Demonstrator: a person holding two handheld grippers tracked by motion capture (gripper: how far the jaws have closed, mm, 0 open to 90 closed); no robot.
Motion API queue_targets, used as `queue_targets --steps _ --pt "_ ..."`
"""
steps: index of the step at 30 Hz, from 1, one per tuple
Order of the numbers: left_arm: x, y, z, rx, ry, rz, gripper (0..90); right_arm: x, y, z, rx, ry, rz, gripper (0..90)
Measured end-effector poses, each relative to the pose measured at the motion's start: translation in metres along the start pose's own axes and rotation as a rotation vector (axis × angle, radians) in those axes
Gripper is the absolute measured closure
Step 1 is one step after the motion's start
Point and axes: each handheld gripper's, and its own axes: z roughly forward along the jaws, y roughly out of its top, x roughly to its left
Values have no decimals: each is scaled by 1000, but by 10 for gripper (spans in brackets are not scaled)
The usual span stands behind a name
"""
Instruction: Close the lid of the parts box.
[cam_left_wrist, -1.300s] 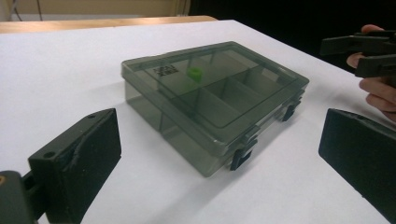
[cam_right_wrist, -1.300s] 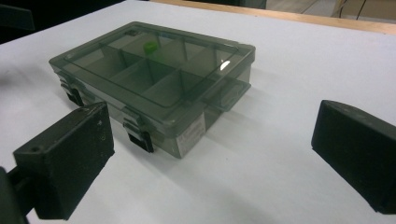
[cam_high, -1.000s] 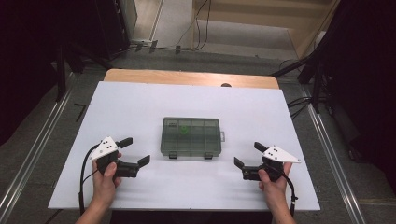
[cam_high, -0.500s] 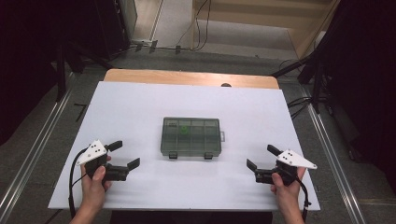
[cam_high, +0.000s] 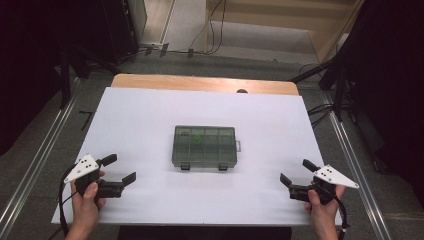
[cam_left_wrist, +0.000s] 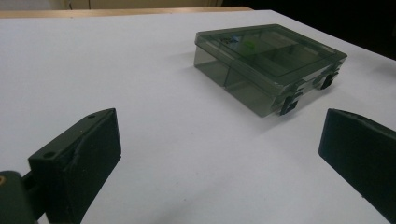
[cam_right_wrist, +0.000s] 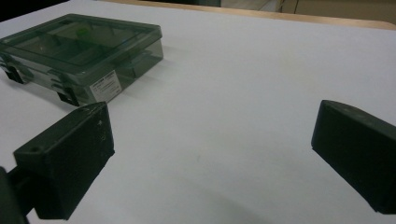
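Note:
A shut, dark see-through compartment box (cam_high: 204, 147) lies at the middle of the white table top, two latches on its near side. A small green item (cam_high: 197, 140) shows inside under the lid. In the left gripper view the box (cam_left_wrist: 268, 63) sits ahead to the right; in the right gripper view the box (cam_right_wrist: 79, 51) sits ahead to the left. My left gripper (cam_high: 119, 169) is held open near the front left, well short of the box. My right gripper (cam_high: 297, 172) is open near the front right, also apart from it. Nothing is between either pair of jaws.
The white sheet (cam_high: 150, 115) covers a wooden table whose far edge (cam_high: 200, 82) shows bare. Metal rails run along both sides on the floor, and cables (cam_high: 320, 107) lie at the right. Dark stands rise at the back left.
Both hands have drawn back toward the near edge and outward, away from the box. Both grippers stay open. The box has not moved.

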Motion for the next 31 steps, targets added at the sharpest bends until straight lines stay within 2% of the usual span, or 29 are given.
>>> queue_targets --steps 3,8,12,15,18,20,24,31 --pt "5 -2 -7 -6 15 -7 0 -6 -3 -6 2 -27 9 0" --pt "13 -5 -21 -10 58 -11 0 -17 -6 -14 -14 -36 30 0" --pt "17 -9 -28 21 116 38 0 -22 -7 -18 -19 -43 45 0" --pt "20 -10 -31 7 110 14 0 -26 -8 -19 -25 -48 42 0" --pt "23 -10 -34 19 116 36 0 -30 -9 -20 -26 -58 55 0" --pt "26 -12 -34 27 118 32 0 -32 -11 -20 -20 -64 54 0" --pt "32 -14 -34 27 103 -8 0 -34 -11 -20 -16 -61 61 0" --pt "29 -13 -29 57 121 24 0 -34 -11 -21 -19 -62 54 0"
